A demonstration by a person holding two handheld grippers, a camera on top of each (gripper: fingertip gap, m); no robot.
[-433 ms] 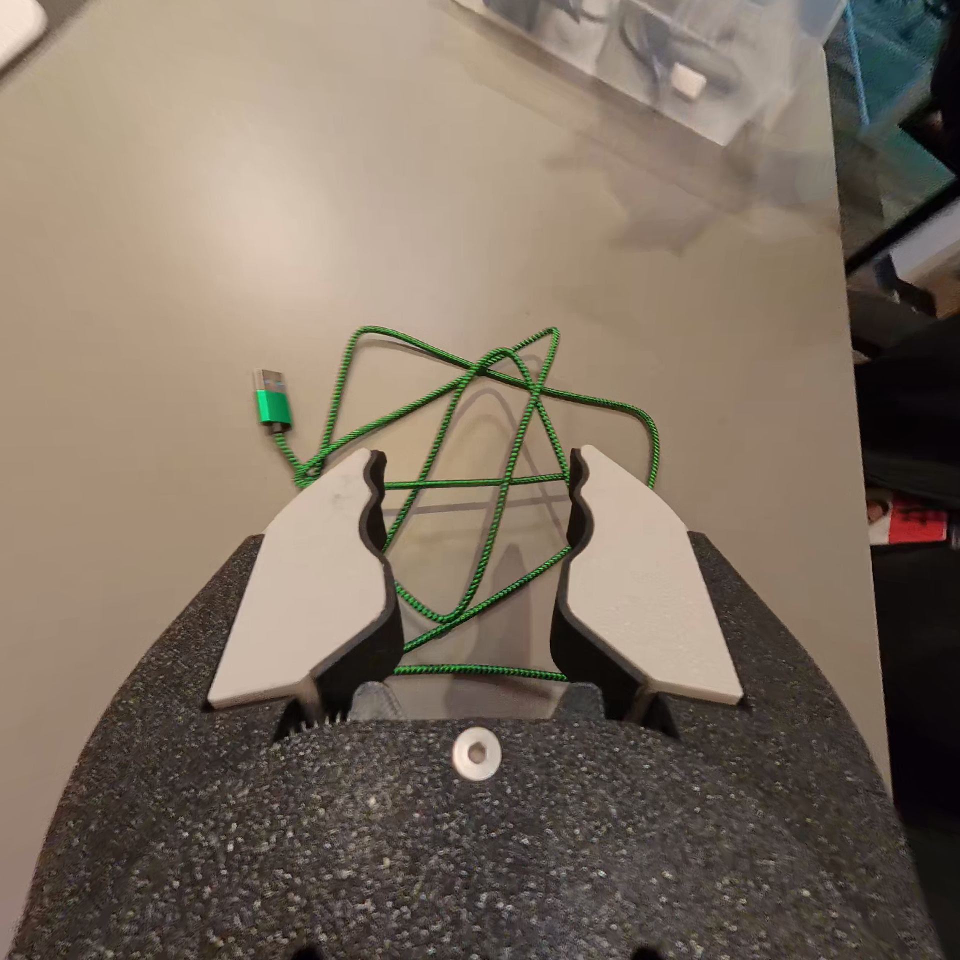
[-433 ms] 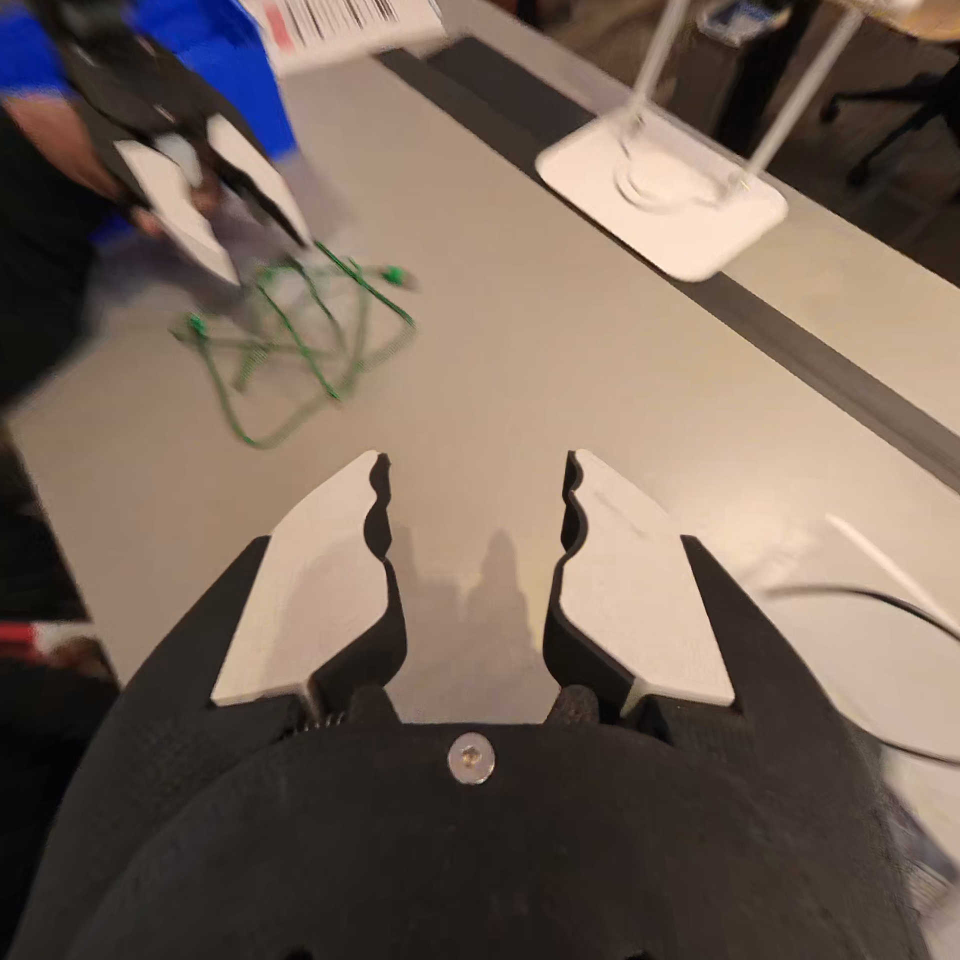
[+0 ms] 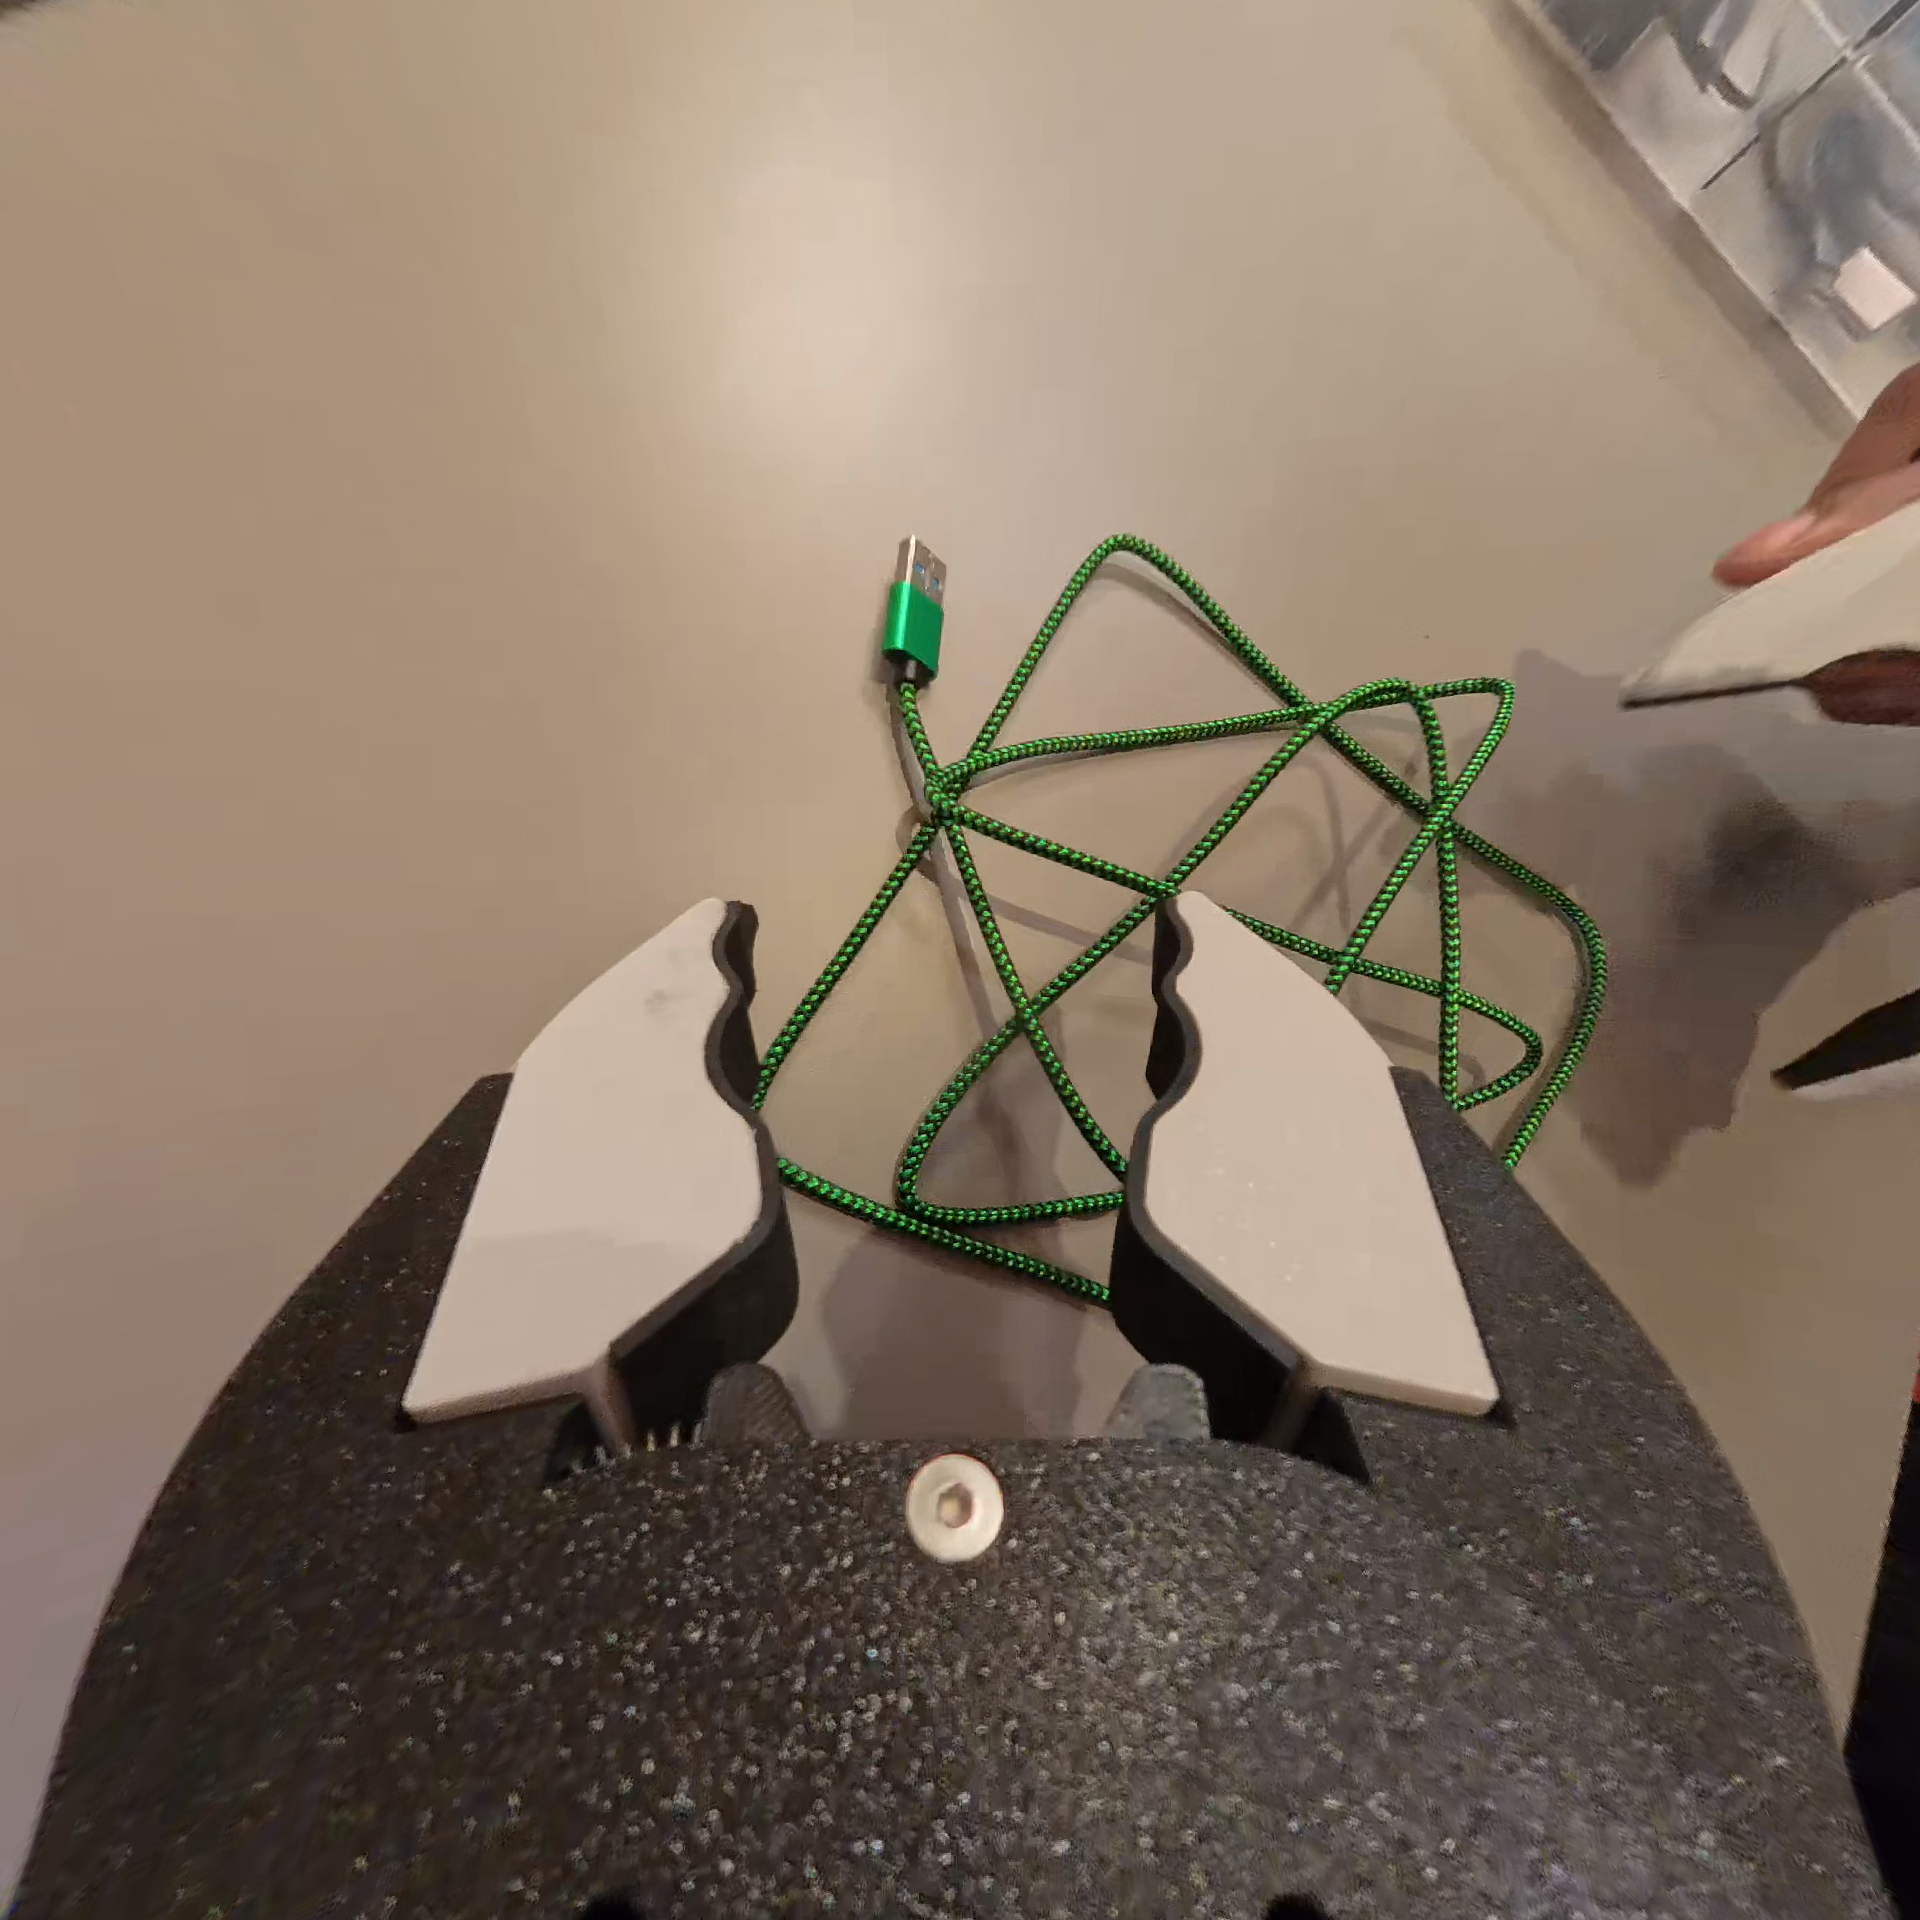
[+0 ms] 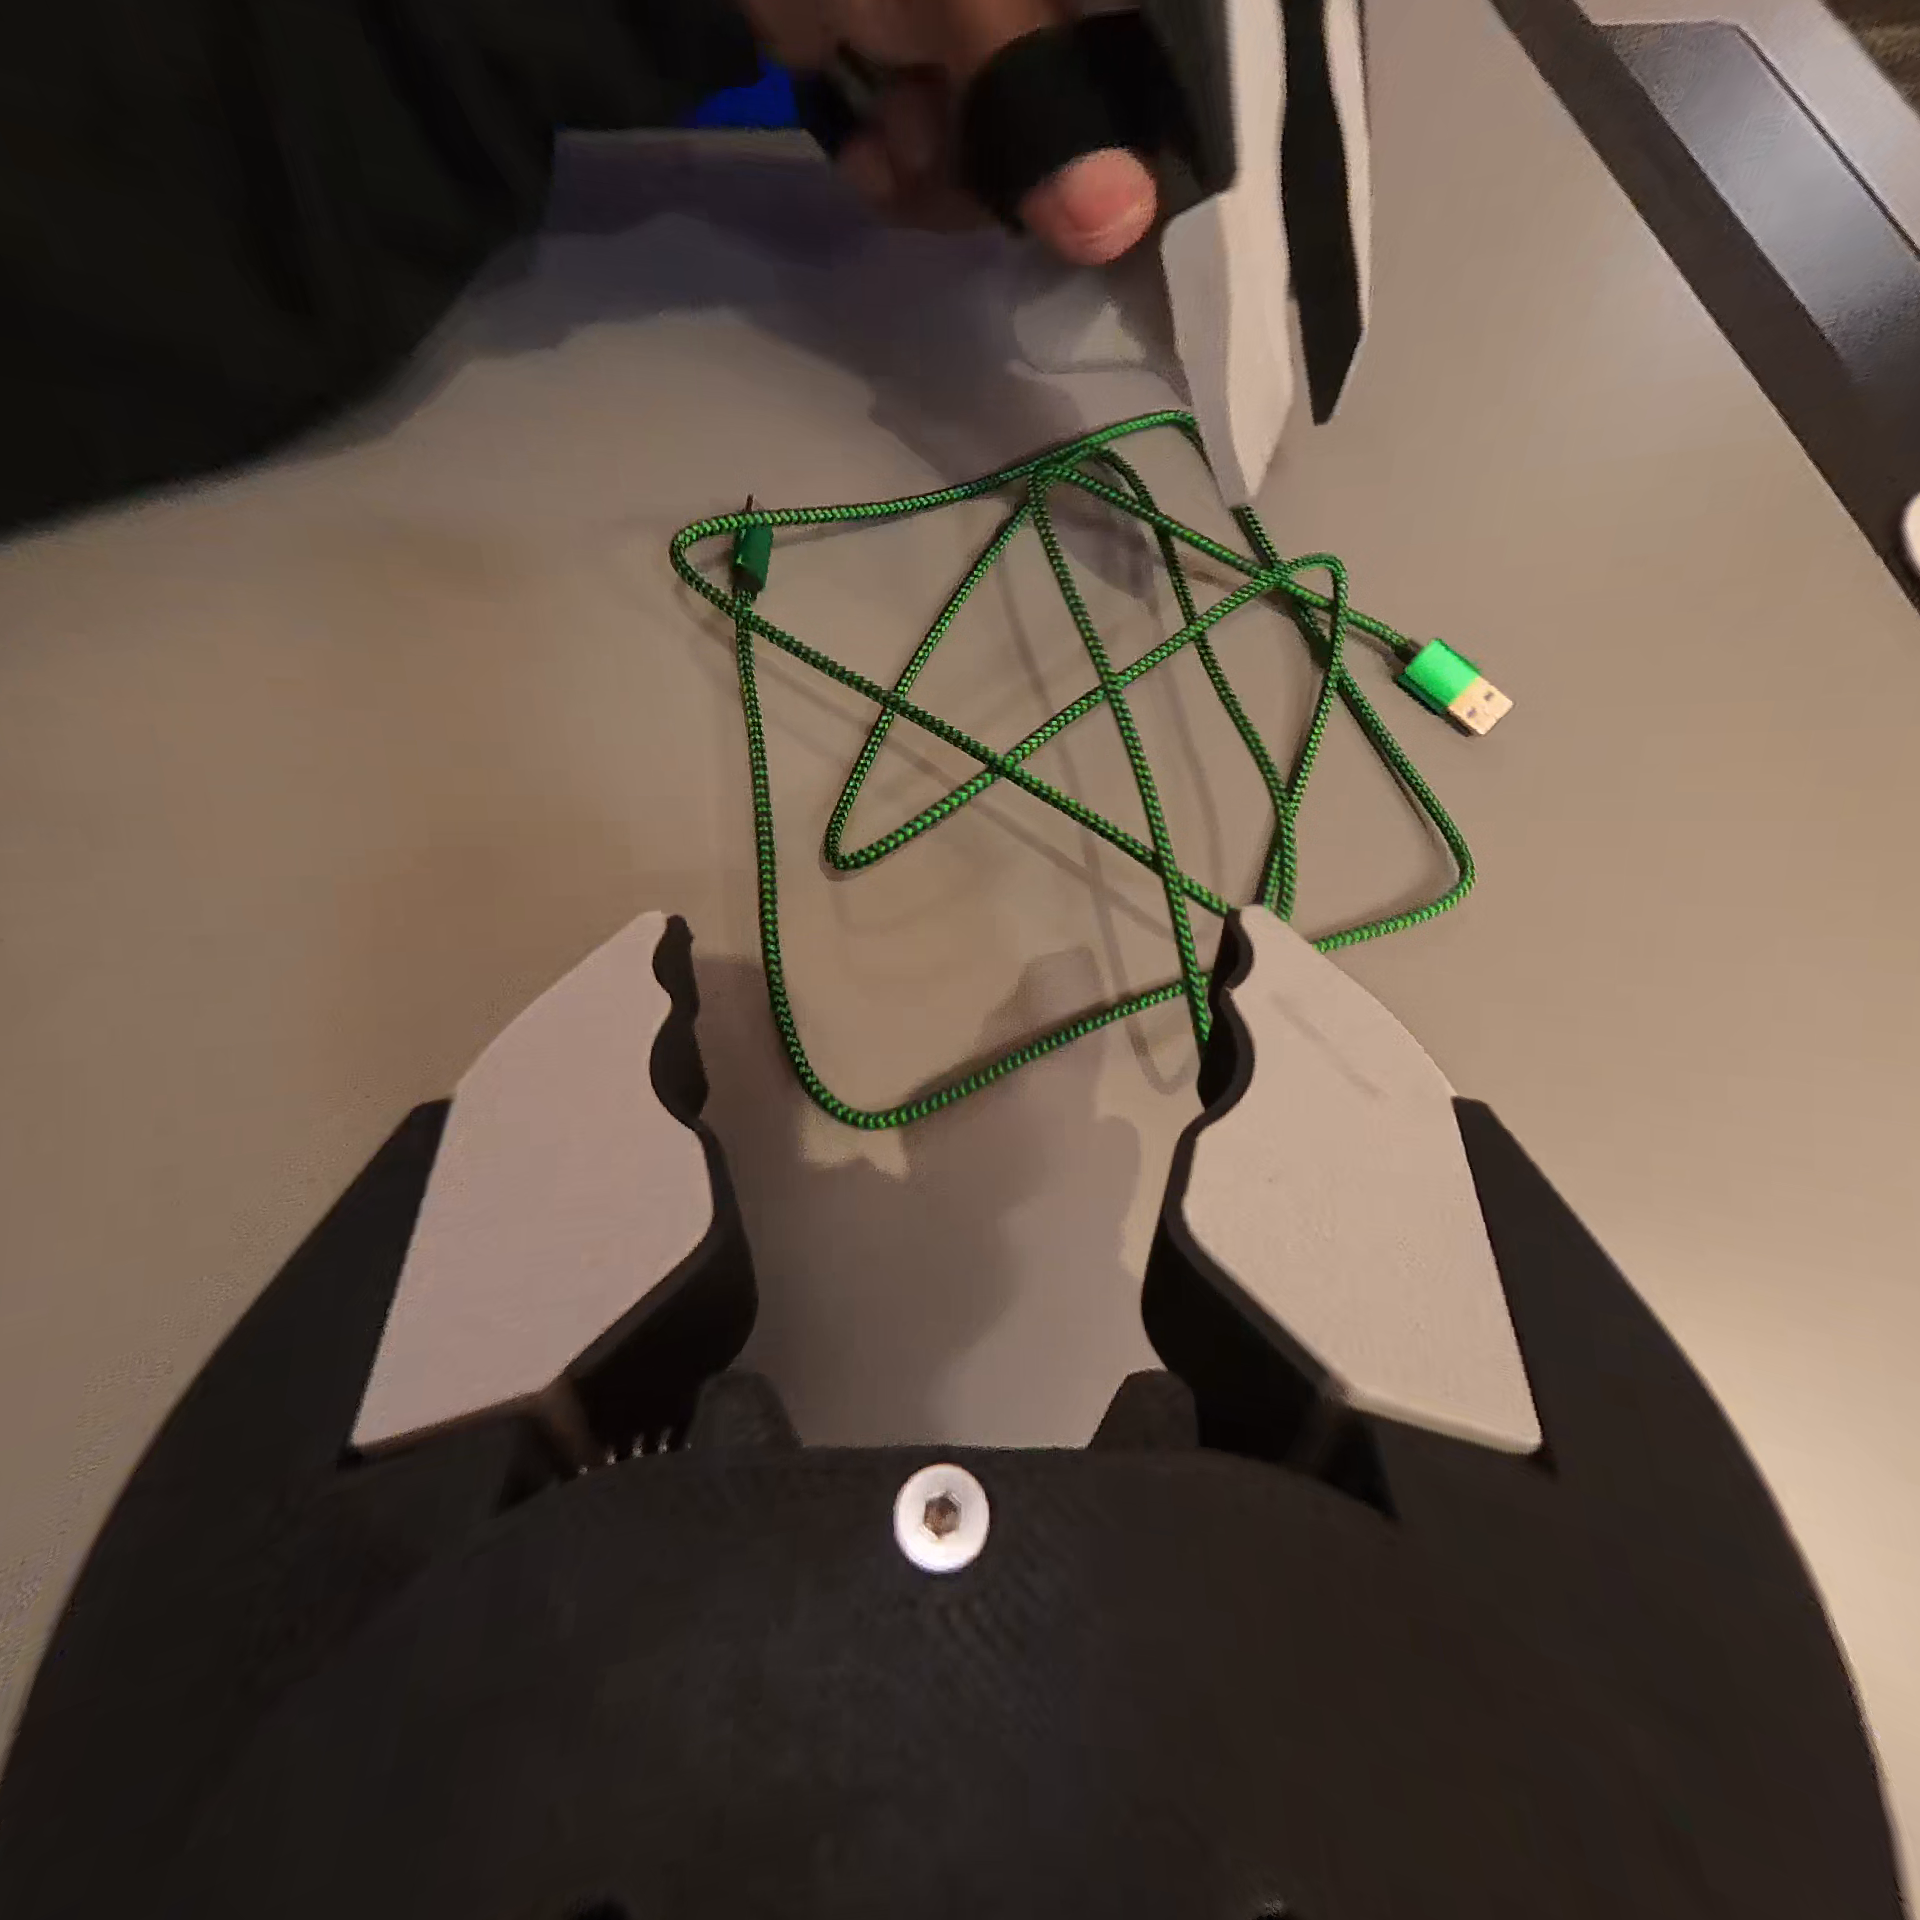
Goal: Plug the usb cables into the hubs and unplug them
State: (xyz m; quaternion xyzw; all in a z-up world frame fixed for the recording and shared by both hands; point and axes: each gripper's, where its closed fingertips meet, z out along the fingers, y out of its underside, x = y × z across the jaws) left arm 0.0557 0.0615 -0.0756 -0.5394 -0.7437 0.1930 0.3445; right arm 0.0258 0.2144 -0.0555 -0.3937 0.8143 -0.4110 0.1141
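Observation:
A green braided USB cable (image 3: 1195,831) lies tangled on the beige table (image 3: 416,520). Its green USB-A plug (image 3: 914,623) points away from me in the left wrist view. In the right wrist view the cable (image 4: 1039,748) lies ahead, the USB-A plug (image 4: 1455,701) at its right and a small green plug (image 4: 750,556) at its left. My left gripper (image 3: 951,914) is open and empty, just above the near loops. My right gripper (image 4: 951,925) is open and empty, over the cable's near side. No hub is in view.
The right gripper's fingers (image 3: 1787,634) enter at the right edge of the left wrist view. The left gripper (image 4: 1262,260) and a hand (image 4: 1081,197) hang over the cable's far side in the right wrist view. A clear plastic box (image 3: 1766,156) stands far right. A dark strip (image 4: 1766,260) runs along the table. The right gripper is farther from the USB-A plug (image 4: 1455,701), some 15 cm, than the left, some 8 cm.
The right gripper has swung over to the cable, which now lies just ahead of it. The left view has shifted so the USB-A plug sits near centre.

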